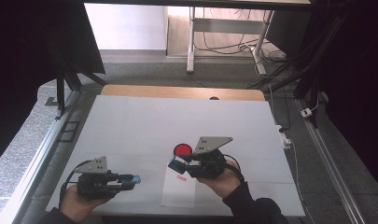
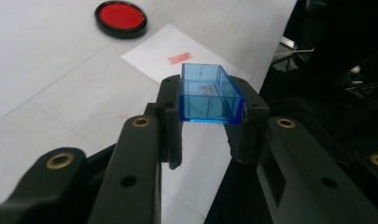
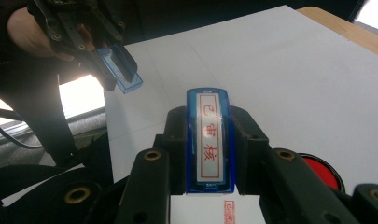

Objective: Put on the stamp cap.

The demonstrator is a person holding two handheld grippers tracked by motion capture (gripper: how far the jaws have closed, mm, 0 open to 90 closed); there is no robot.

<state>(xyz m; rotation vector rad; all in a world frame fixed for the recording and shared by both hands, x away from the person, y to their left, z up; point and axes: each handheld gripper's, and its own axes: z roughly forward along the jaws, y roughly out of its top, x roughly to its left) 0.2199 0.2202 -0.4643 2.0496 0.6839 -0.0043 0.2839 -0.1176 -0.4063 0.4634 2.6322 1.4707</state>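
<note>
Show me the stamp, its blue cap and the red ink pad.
stamp (image 3: 209, 140), right gripper view, on its lettered face.
blue cap (image 2: 209, 95), left gripper view, on its open hollow.
ink pad (image 2: 121, 16), left gripper view, on the red centre.

Stamp (image 3: 209, 140): blue translucent rectangular body, white label strip on top with three red characters. Clamped at its long sides between the jaws of the right gripper (image 1: 177, 163), held above the near centre of the table.

Stamp cap (image 2: 209, 94): clear blue, open-topped box, empty. Pinched at its two sides by the left gripper (image 1: 133, 179), at the near left, well apart from the stamp.

Paper sheet (image 1: 177, 192): white, flat on the table at near centre, carrying one small red rectangular imprint (image 1: 180, 178).

Ink pad (image 1: 182, 150): round, red, black rim, uncovered, just beyond the sheet.
</note>
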